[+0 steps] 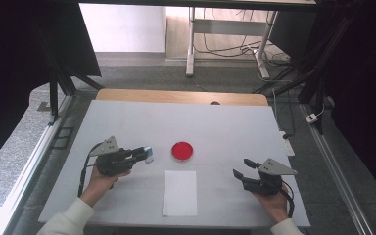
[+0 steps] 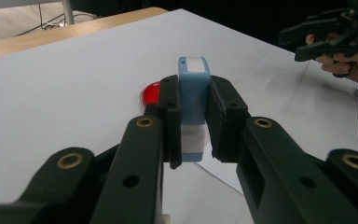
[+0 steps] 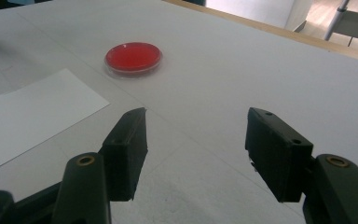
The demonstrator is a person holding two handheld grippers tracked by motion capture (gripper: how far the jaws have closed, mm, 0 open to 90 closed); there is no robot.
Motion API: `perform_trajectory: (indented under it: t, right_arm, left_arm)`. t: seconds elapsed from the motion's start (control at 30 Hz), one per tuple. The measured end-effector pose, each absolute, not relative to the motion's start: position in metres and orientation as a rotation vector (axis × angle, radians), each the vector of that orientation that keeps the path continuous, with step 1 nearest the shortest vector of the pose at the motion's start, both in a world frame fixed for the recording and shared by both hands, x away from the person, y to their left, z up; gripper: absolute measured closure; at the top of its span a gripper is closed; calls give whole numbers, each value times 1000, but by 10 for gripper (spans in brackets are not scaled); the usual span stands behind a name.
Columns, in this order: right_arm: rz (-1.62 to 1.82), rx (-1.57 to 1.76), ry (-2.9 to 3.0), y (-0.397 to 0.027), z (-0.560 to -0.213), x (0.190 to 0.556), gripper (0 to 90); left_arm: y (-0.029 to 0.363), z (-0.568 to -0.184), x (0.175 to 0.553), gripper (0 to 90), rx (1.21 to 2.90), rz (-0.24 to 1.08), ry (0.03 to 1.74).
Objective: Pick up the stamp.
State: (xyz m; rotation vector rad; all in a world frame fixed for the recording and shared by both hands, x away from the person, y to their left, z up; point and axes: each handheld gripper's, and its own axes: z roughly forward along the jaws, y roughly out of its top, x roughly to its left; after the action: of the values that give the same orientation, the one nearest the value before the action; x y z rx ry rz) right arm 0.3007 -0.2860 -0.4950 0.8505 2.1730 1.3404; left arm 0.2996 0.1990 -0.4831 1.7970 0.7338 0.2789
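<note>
The left gripper (image 2: 193, 114) has its fingers (image 2: 170, 116) clenched on a small blue and white stamp (image 2: 193, 88), which stands between the two pads with its blue end jutting out past the fingertips and its white lower part showing below them. In the high view that left gripper (image 1: 144, 155) is held level above the worktop (image 1: 127, 122), pointing toward the middle, with the stamp (image 1: 149, 154) at its tip, off the surface. Just beyond the stamp lies a round red dish (image 1: 182, 151), near it but apart. The right gripper (image 3: 193, 140) has its fingers (image 3: 130, 140) released and spread, nothing between them, bare white worktop showing in the gap; it sits low near the person's right edge of the worktop. A white sheet of paper (image 1: 180, 193) lies flat between the two grippers, on the near side of the red dish, well apart from both. Nothing stands between the stamp and the dish or the paper.
</note>
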Motion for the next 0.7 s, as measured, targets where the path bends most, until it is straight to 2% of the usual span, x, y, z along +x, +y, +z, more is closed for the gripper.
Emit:
perform_trajectory:
  t: [0.7]
  right_arm:
    - [1325,793,2210,-264,-497,296,372]
  left_arm:
    - [183,-470,293,758,1763,302,714]
